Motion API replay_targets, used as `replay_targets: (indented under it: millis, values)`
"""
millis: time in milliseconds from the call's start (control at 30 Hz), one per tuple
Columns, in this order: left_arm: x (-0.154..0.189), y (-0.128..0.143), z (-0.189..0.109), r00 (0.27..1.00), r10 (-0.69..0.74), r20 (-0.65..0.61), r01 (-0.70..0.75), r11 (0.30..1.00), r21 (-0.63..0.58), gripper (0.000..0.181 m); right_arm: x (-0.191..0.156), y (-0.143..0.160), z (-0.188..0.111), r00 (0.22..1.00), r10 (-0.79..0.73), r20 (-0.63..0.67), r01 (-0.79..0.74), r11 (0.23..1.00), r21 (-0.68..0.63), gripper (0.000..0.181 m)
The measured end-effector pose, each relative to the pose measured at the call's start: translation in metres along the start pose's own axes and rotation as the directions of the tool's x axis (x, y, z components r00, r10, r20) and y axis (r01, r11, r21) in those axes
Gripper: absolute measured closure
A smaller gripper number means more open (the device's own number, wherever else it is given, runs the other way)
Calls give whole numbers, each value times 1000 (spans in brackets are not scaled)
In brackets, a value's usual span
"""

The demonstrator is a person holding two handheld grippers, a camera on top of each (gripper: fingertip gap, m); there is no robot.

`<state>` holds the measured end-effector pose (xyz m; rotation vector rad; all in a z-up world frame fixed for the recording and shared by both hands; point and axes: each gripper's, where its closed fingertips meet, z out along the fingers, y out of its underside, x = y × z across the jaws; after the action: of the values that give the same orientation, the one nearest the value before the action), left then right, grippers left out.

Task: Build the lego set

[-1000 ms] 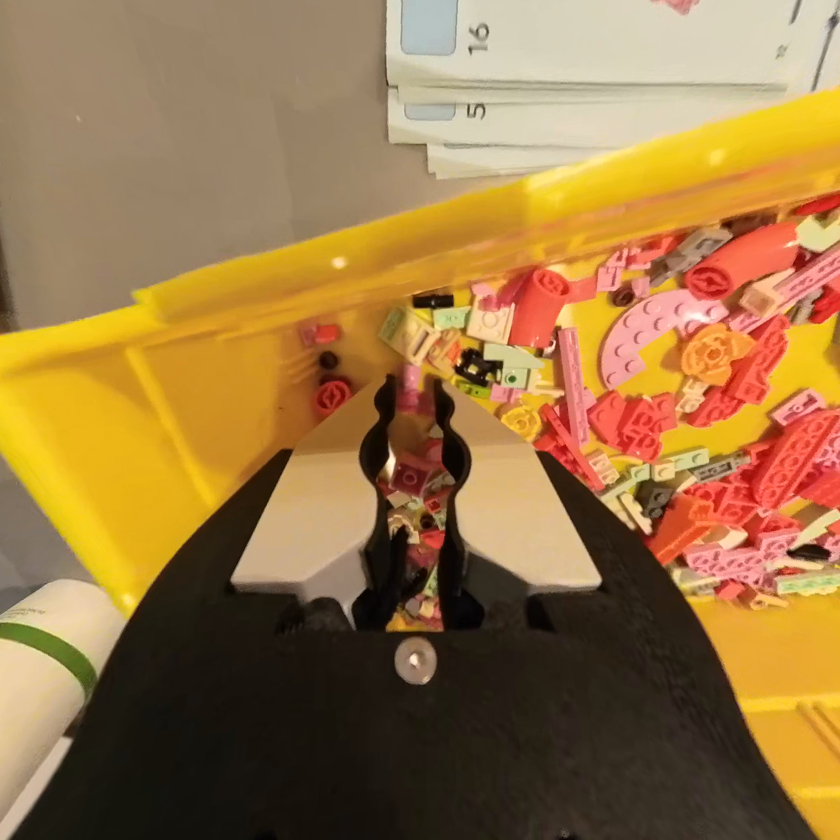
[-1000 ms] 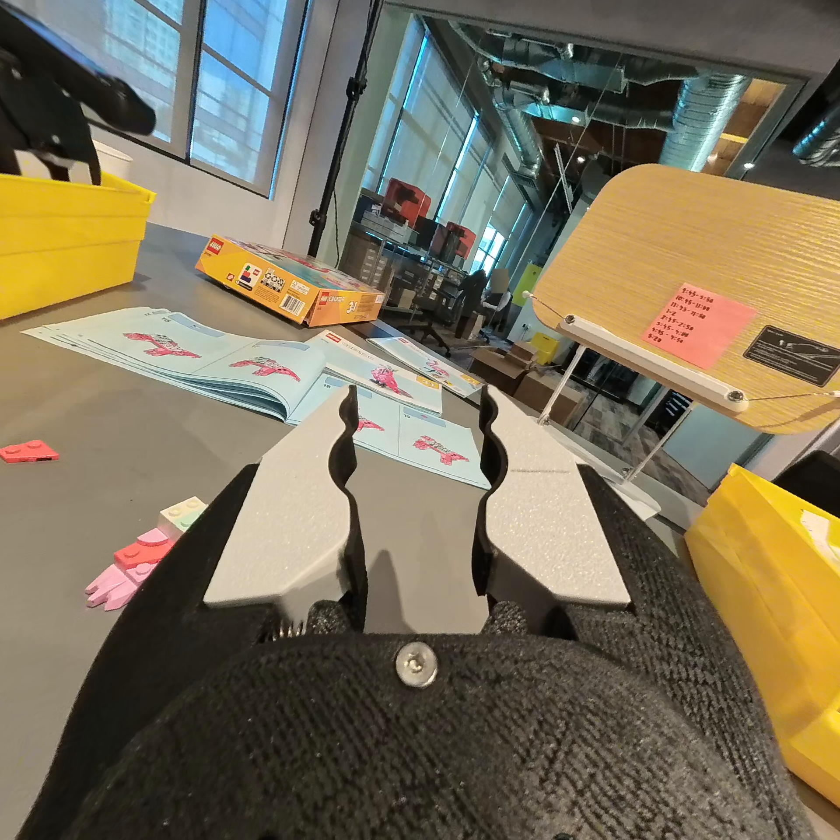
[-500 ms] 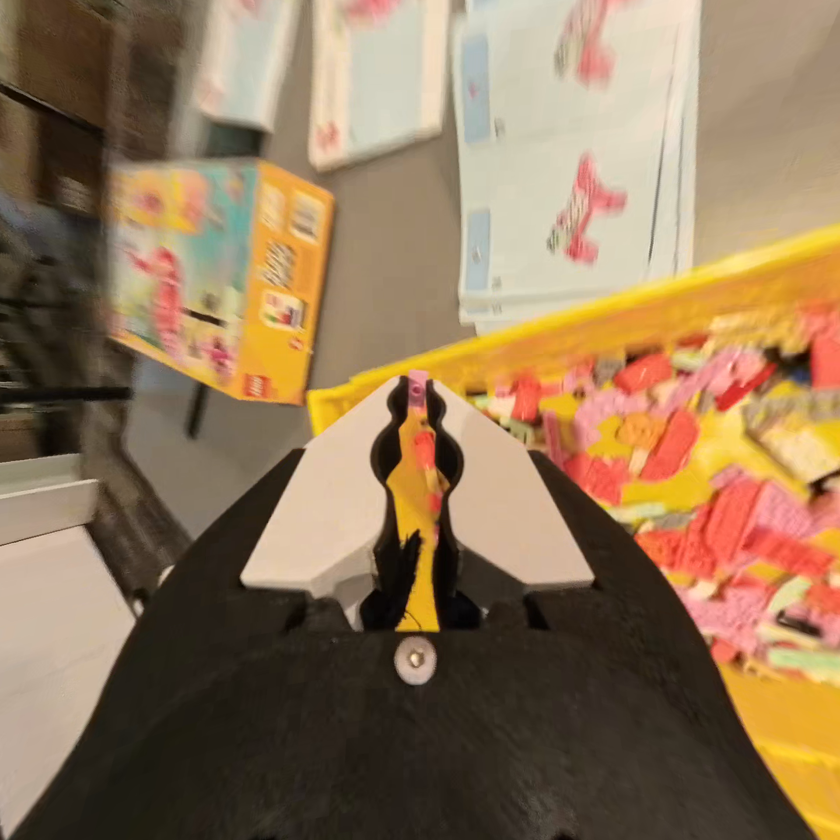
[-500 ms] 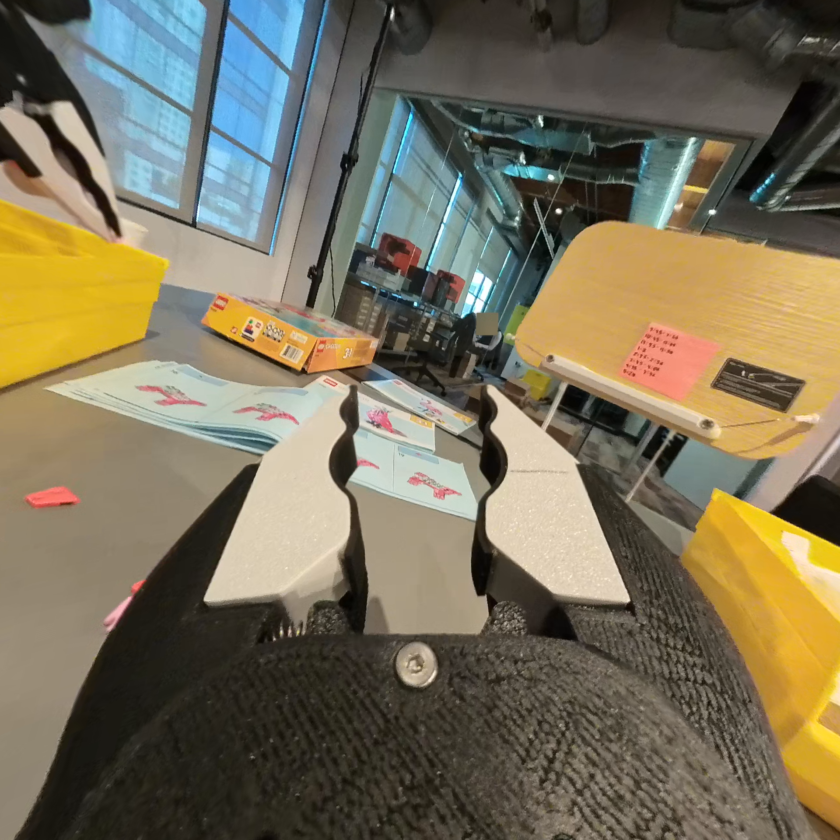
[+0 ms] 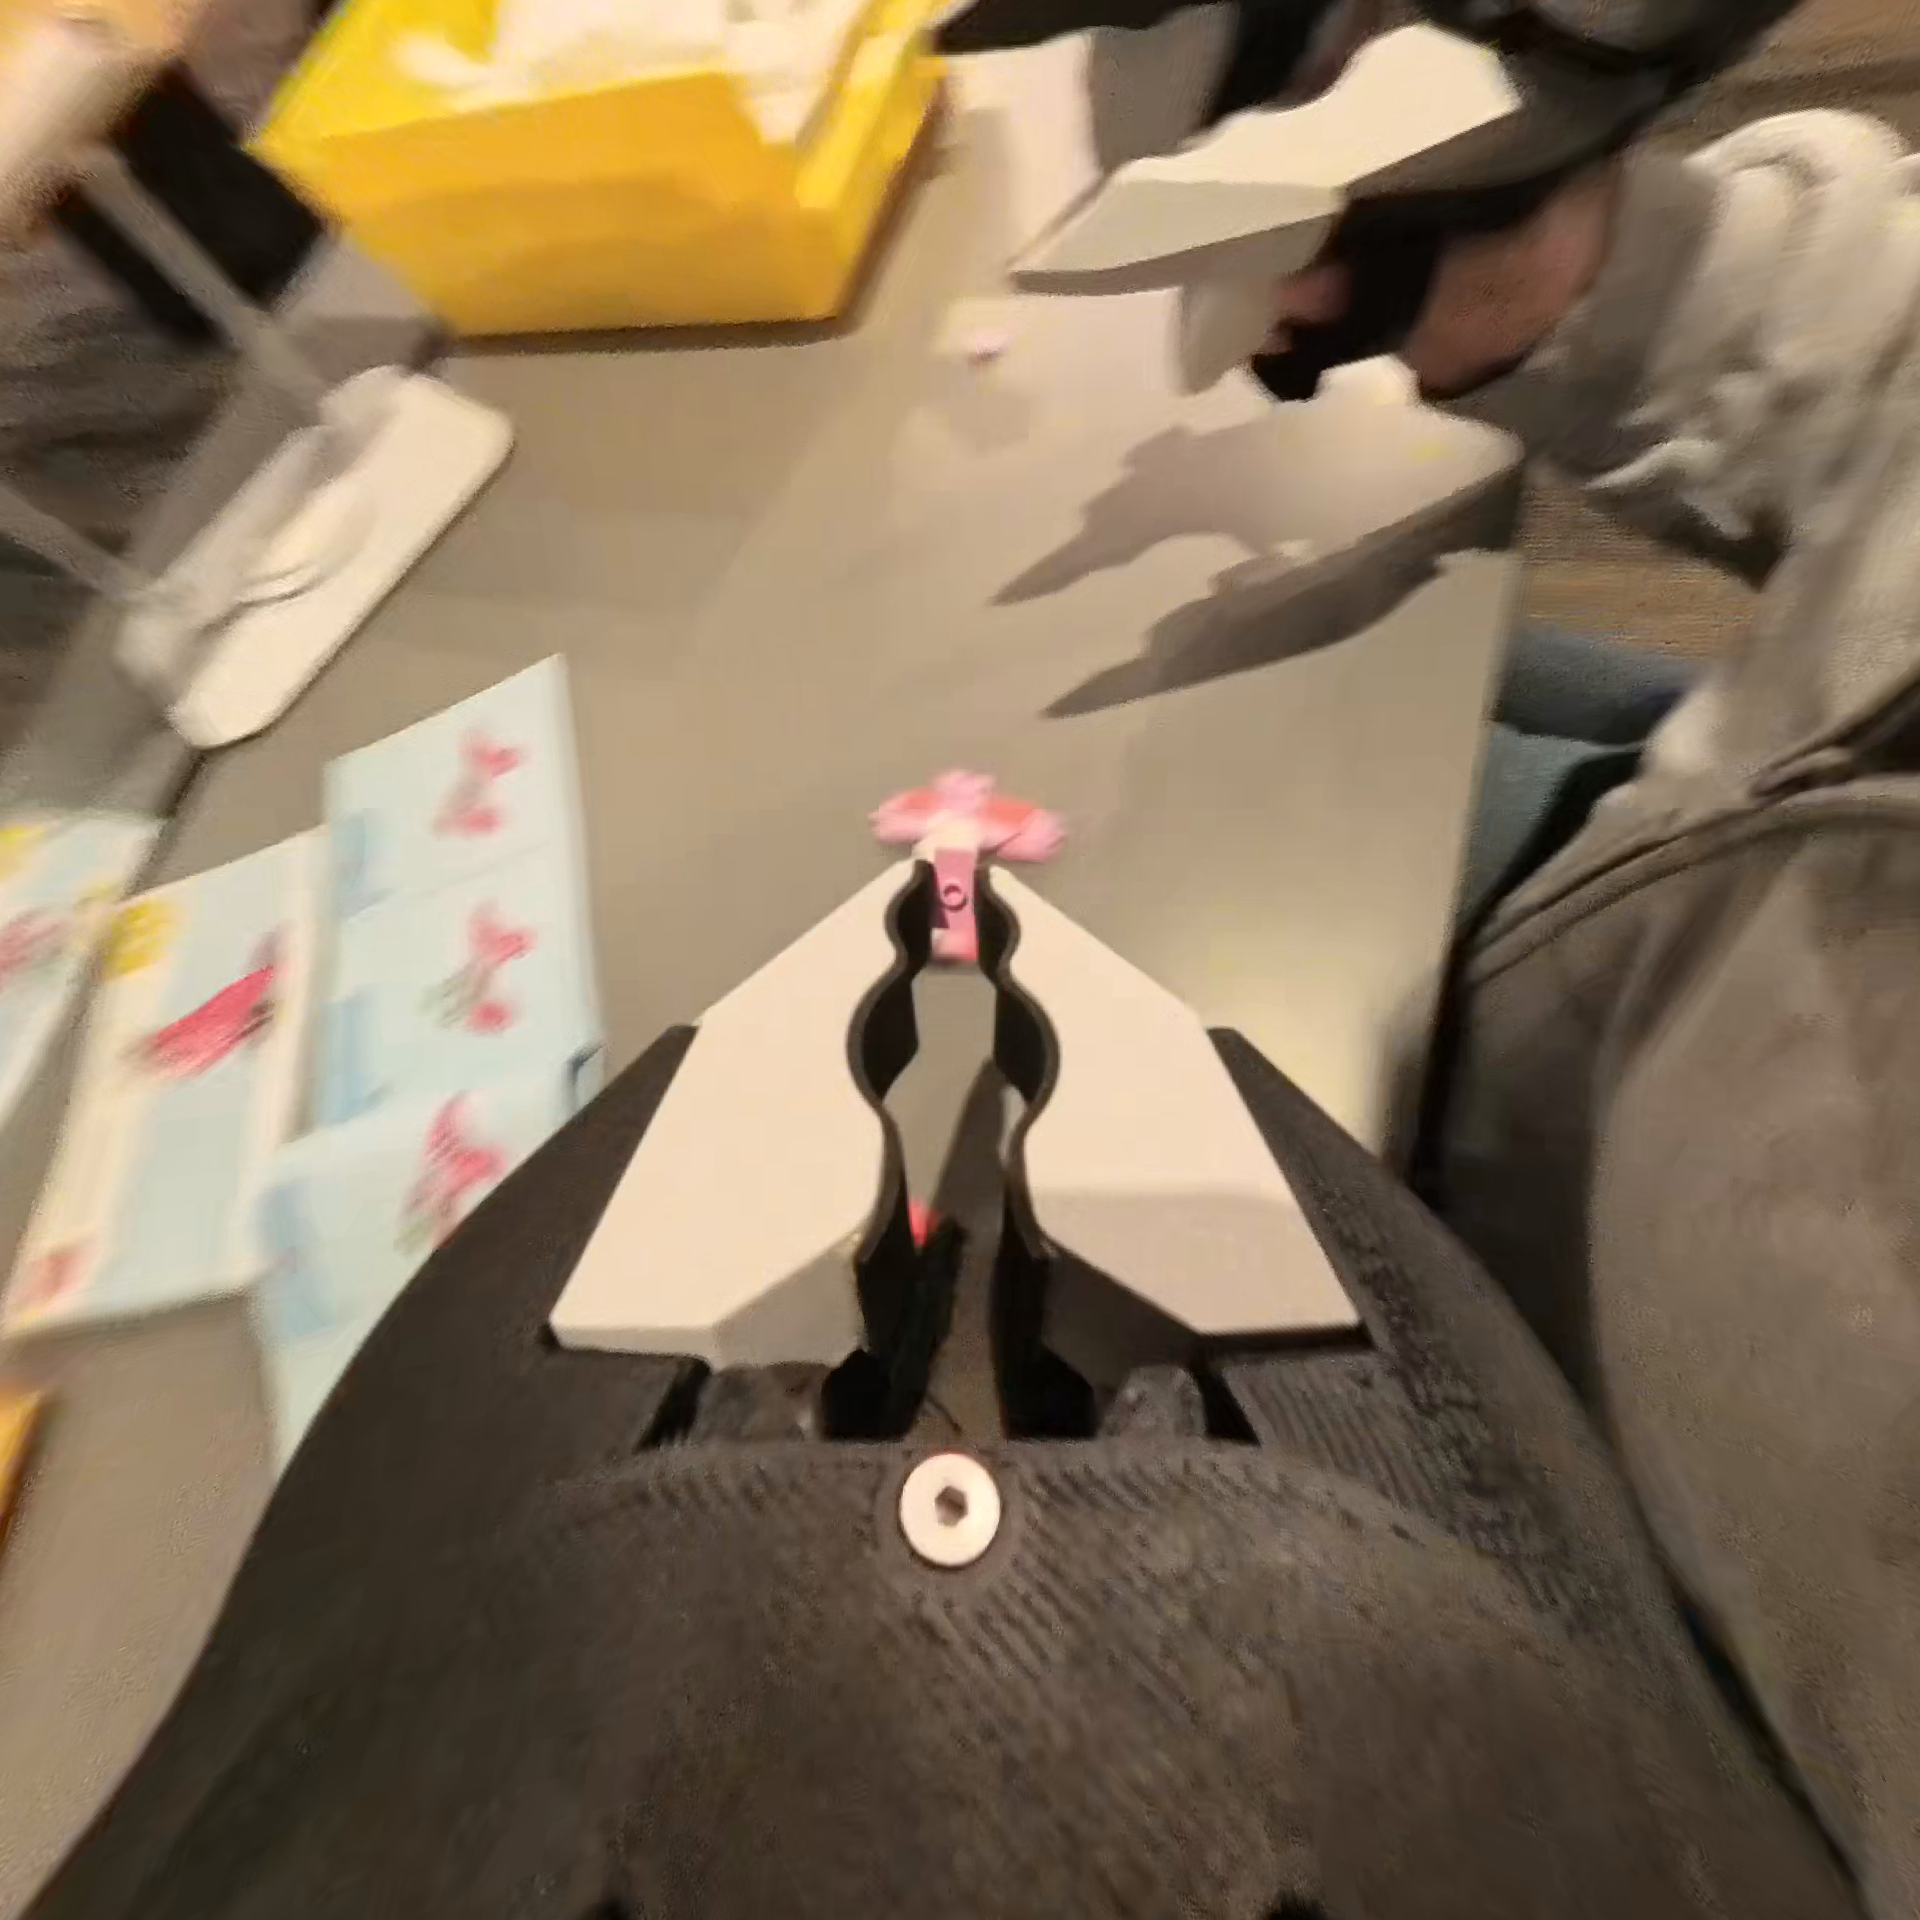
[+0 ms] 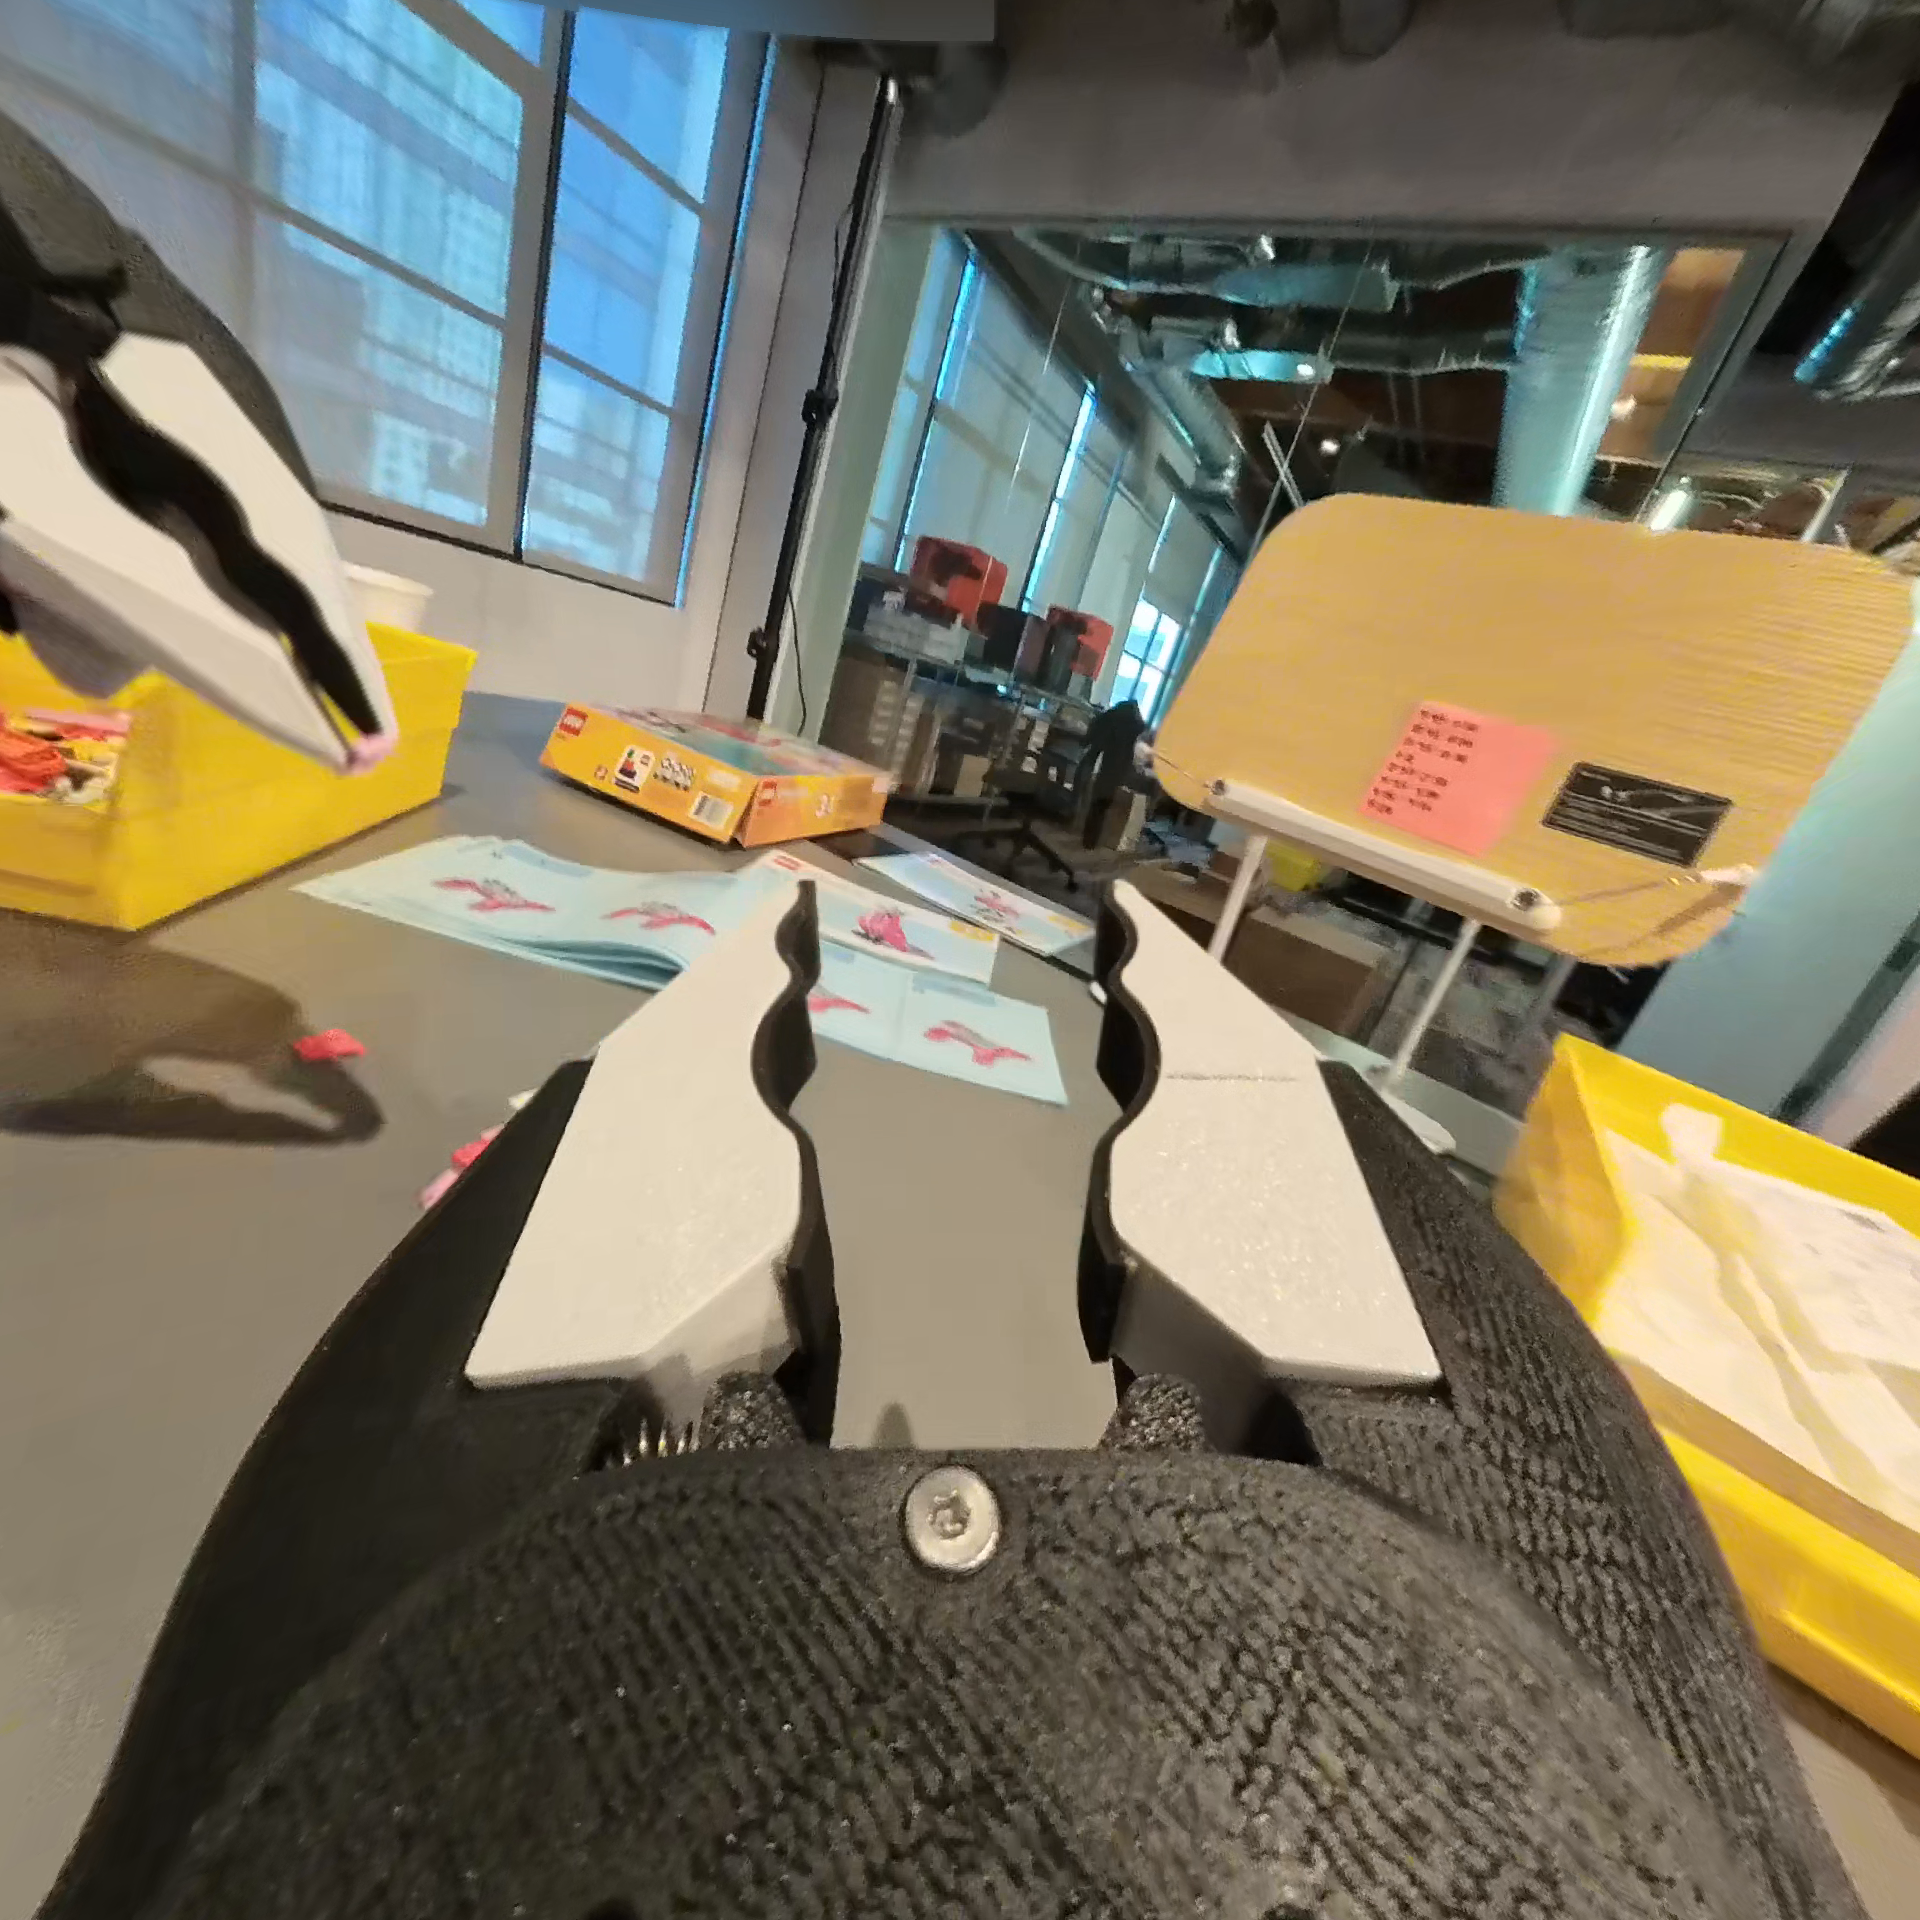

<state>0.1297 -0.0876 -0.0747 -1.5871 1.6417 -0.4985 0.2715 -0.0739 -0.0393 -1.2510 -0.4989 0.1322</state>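
My left gripper (image 5: 954,883) is shut on a small pink lego piece (image 5: 956,923) held at its tips. It hangs over the grey table, just short of a small pink and red partial build (image 5: 966,821). In the right wrist view the left gripper (image 6: 358,750) shows at the upper left, in the air, with the pink piece (image 6: 369,750) at its tip. My right gripper (image 6: 951,920) is open and empty above the table. The partial build (image 6: 457,1169) is mostly hidden behind its left finger.
A yellow bin of loose lego parts (image 6: 208,800) stands at the far left. Open instruction booklets (image 6: 582,914) and the orange set box (image 6: 717,779) lie beyond. A loose red piece (image 6: 330,1044) lies on the table. A yellow bin of bags (image 6: 1621,1340) and a wooden board on a stand (image 6: 1538,727) are at the right.
My left gripper has lifted out of the yellow parts bin with the pink piece and swung over the table to the partial build. My right gripper stays open and has tilted up a little.
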Motion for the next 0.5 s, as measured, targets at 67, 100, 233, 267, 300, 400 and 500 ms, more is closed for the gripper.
replay_targets:
  millis: [67,100,233,267,300,400,500]
  values:
    - [19,-9,38,994,44,-100,-47,999,-27,174,9,3,-13,1000,2,-19,-2,1000,-16,129]
    - [21,-12,56,989,61,-132,-67,997,-40,174,13,5,-19,1000,6,-27,-6,1000,-24,129]
    - [33,-21,118,947,-22,-321,-31,987,-159,174,28,15,-35,999,38,-40,-40,997,-65,129]
    - [33,-19,131,944,-24,-329,-47,977,-207,173,31,17,-38,998,37,-44,-40,997,-72,129]
    - [31,-16,142,944,-8,-329,-80,964,-252,173,32,18,-41,998,33,-44,-37,996,-81,129]
    - [31,-10,168,938,43,-343,-163,931,-328,173,34,24,-49,1000,18,-21,-21,993,-119,129]
    - [33,-3,185,931,29,-365,-181,902,-392,173,35,37,-56,1000,14,7,-13,984,-178,129]
